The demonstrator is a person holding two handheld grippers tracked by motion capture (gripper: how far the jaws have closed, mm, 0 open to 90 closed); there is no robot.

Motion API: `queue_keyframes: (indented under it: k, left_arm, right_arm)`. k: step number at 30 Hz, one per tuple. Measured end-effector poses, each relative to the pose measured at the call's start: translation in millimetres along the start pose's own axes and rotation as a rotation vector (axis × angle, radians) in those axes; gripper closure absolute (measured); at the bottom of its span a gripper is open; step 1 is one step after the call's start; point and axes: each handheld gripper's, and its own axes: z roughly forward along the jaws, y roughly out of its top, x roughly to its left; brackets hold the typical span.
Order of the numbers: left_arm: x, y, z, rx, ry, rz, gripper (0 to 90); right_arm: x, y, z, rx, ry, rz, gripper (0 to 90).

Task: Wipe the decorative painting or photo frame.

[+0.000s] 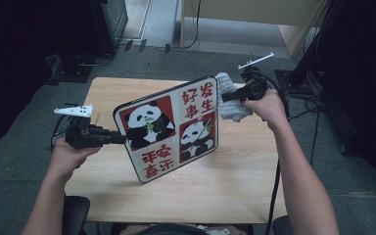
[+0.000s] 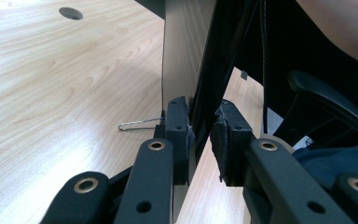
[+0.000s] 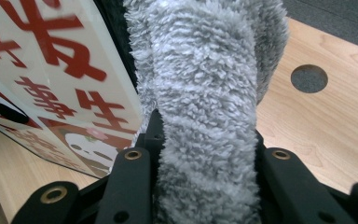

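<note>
Board [image 1: 169,129] stands tilted mid-tabletop [image 1: 240,181], blocking any straight path between left and right sides. Cloth [image 1: 230,100] sits against its far right edge. Near half of the tabletop is bare, passable. Paperclip [image 2: 137,124] lies flat beside the board's left edge.

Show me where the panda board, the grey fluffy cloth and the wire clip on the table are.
panda board [image 1: 169,128]: high view, middle of its printed face.
grey fluffy cloth [image 3: 205,107]: right gripper view, middle of the folded pile between the fingers.
wire clip [image 2: 137,124]: left gripper view, its thin wire loop on the table.
</note>
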Motion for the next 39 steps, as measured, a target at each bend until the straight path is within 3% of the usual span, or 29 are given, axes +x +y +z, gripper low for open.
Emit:
queue_keyframes:
  k: [39]
  left_arm:
    - [0.5,-0.8,1.0,-0.003,-0.01,-0.004,77.2]
  right_arm:
    - [-10.2,-60.0,39.4,0.004,-0.01,0.074,67.3]
